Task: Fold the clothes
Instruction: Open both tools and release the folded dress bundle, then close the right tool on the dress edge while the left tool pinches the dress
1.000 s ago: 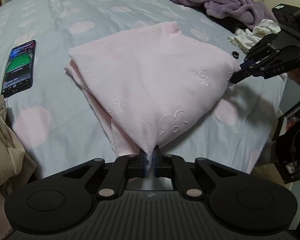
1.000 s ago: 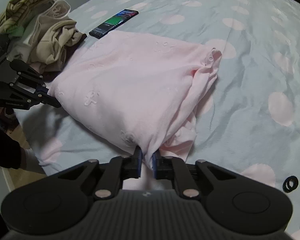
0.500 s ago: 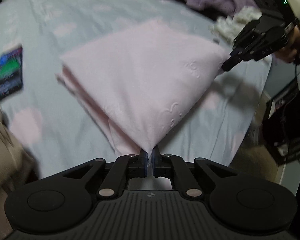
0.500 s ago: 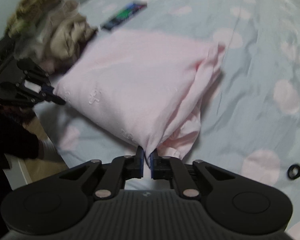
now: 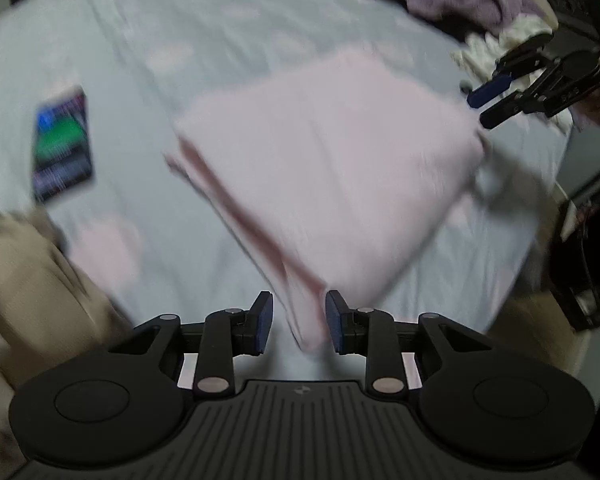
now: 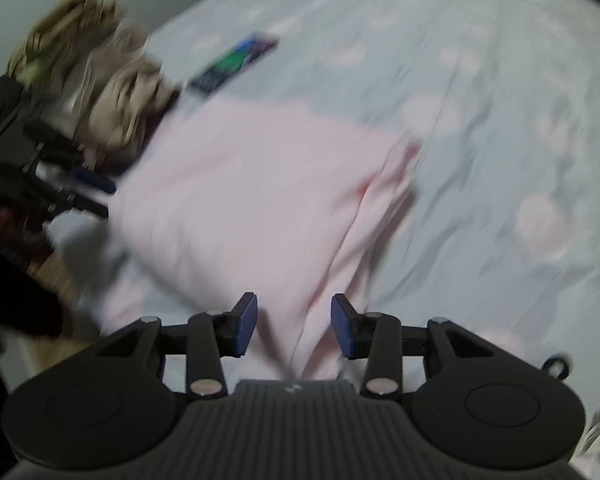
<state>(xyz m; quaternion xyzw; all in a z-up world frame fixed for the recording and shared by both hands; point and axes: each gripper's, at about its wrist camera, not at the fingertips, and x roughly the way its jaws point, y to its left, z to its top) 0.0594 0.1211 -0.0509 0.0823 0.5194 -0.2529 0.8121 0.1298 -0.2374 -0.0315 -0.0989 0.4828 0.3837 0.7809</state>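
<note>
Both my left gripper and right gripper stand apart, corners of the folded pink garment between them on the bed. Blurred, but layers may slump if I snag them.

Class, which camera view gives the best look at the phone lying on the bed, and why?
The left wrist view. There the phone is larger, its whole screen faces the camera, left of the pink garment, though motion-blurred. In the right wrist view the phone is smaller, farther off, slanted and equally blurred.
</note>
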